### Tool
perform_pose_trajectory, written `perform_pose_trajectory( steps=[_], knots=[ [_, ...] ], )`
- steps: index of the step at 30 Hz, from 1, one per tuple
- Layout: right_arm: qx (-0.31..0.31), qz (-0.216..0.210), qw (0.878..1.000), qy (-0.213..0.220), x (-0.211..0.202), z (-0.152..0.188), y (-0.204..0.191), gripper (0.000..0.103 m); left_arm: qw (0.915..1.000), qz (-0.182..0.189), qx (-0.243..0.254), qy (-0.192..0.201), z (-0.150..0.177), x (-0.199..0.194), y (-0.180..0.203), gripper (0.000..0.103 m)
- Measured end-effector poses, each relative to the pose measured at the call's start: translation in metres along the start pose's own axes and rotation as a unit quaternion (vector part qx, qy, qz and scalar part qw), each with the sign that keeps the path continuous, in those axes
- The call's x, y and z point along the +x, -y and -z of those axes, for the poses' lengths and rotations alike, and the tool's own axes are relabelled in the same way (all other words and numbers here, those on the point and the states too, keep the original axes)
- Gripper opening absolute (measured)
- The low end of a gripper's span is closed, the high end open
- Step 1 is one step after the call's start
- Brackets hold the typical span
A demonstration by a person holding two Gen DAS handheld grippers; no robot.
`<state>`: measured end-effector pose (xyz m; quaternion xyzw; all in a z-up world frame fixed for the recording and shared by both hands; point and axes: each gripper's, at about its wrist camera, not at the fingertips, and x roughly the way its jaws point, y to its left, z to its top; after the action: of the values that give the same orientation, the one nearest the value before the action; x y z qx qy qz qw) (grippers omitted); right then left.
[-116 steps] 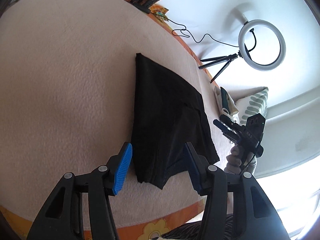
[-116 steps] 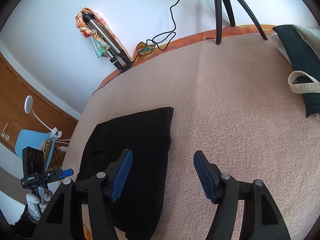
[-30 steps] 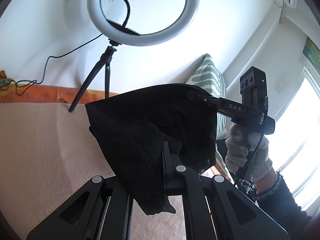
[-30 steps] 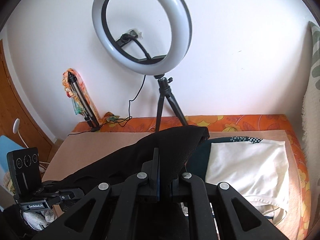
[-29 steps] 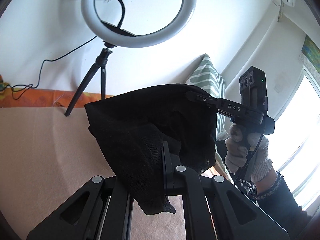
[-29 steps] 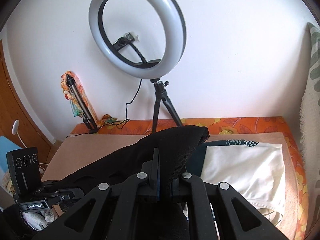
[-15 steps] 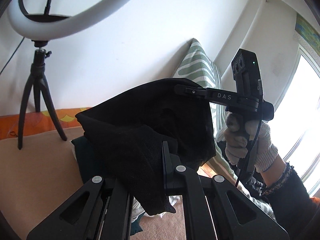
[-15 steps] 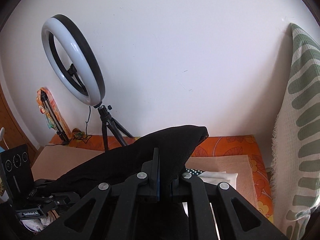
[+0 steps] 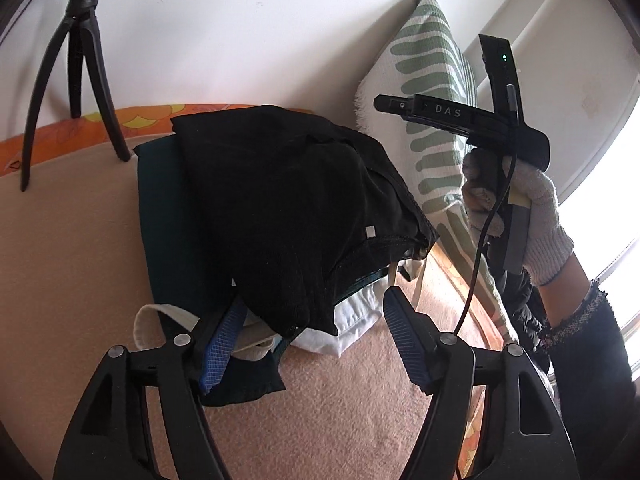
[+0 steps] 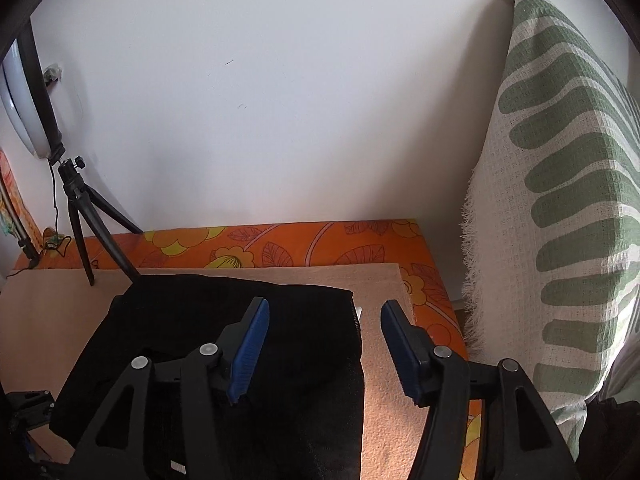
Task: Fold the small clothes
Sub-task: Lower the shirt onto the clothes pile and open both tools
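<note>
black garment [image 9: 288,200] now dropped onto the folded pile [image 9: 352,320] beside the striped pillow [image 9: 436,92] | a second ago we had it clamped | left tongs [image 9: 312,340], right tongs [image 10: 324,344] opening, nothing pinched | we judge this piece done

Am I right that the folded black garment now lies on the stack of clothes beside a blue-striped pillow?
Not quite: the pillow has green stripes, not blue, as the right wrist view shows. The black garment does lie on the stack beside it.
</note>
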<state>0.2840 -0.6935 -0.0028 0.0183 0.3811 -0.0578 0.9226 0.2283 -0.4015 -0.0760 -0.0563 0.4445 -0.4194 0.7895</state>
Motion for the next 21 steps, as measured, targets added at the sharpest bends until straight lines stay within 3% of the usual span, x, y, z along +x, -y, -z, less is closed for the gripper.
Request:
perform_pose_trajectory(
  steps=[6,21],
  knots=[
    [-0.008,-0.005,1.0,0.007,-0.021,0.005,-0.022,0.063,0.9994,-0.02,0.019,0.018,0.003,-0.019,0.001,0.07],
    [0.003,0.019,0.999,0.026,-0.112,0.046,-0.078,0.086,0.9946,-0.061,0.062,0.057,0.024,-0.095,0.033,0.073]
  ],
)
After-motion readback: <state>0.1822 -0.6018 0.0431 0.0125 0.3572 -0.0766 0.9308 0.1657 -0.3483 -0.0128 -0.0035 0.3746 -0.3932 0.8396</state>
